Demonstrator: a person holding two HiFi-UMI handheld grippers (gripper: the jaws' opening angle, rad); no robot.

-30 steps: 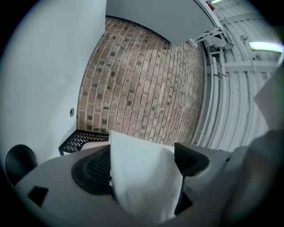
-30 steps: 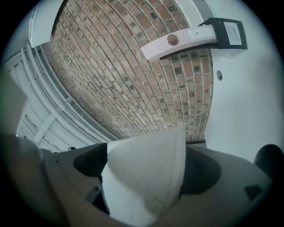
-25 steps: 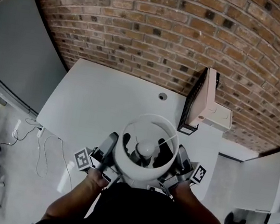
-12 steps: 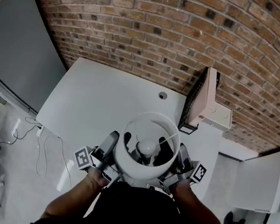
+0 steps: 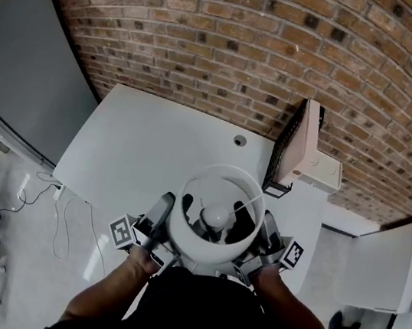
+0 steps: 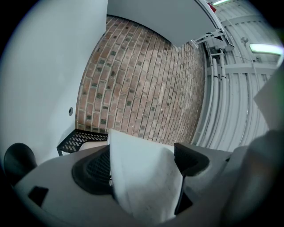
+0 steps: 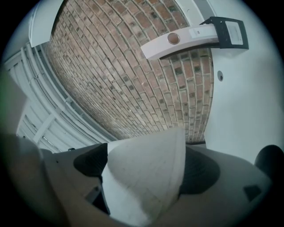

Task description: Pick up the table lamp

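The table lamp's white shade [image 5: 216,220] is held up close under the head camera, its open top showing the bulb [image 5: 215,217] inside. My left gripper [image 5: 160,221] clamps the shade's left side and my right gripper [image 5: 266,237] clamps its right side. In the left gripper view the shade's white wall [image 6: 144,177] sits pinched between the dark pads [image 6: 95,170] of the left gripper [image 6: 142,166]. The right gripper view shows the same wall [image 7: 146,177] pressed between the jaws of the right gripper [image 7: 146,167]. The lamp's stem and base are hidden below the shade.
A white table [image 5: 146,150] with a small round hole [image 5: 239,141] lies below, against a brick wall [image 5: 233,40]. A black mesh stand carrying a white box [image 5: 301,152] stands at the table's right end. A grey panel [image 5: 18,76] and floor cables [image 5: 66,215] are at the left.
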